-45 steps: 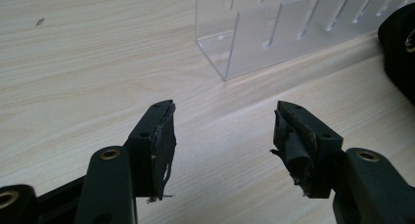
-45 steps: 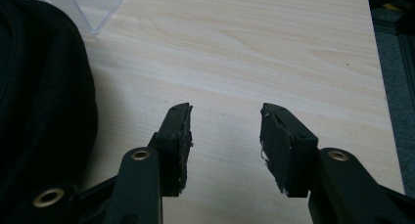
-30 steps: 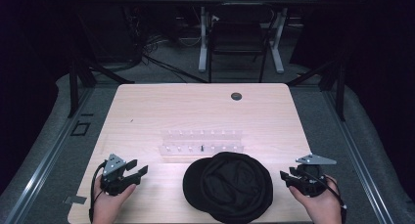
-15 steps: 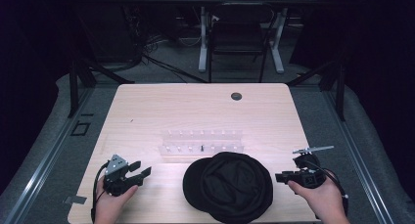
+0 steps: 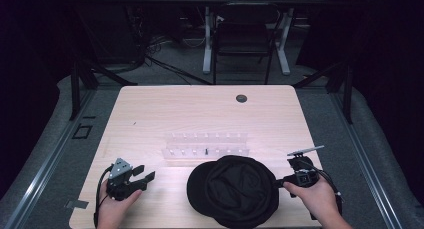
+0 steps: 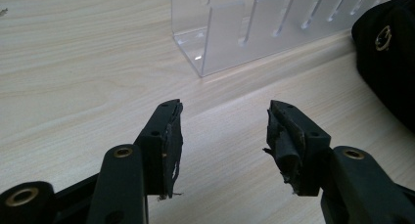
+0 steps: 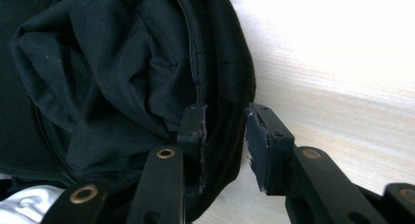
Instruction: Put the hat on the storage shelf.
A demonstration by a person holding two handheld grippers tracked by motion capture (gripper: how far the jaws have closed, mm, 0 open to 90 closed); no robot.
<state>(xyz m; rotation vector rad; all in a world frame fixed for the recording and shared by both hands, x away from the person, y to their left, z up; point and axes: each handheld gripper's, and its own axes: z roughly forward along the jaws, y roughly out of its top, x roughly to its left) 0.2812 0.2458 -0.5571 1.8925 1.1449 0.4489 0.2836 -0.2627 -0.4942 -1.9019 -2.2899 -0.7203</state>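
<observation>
Fixed high view: from above the table's near edge, facing forward and down, far enough to take in the whole wooden table point(image 5: 200, 114). Left gripper view: low over the tabletop, close, looking along two black jaws toward the clear acrylic rack point(image 6: 244, 33). Right gripper view: very close, aimed at the black cap point(image 7: 107, 72). Shared by all three: cap and tabletop; rack shared by high and left views.
</observation>
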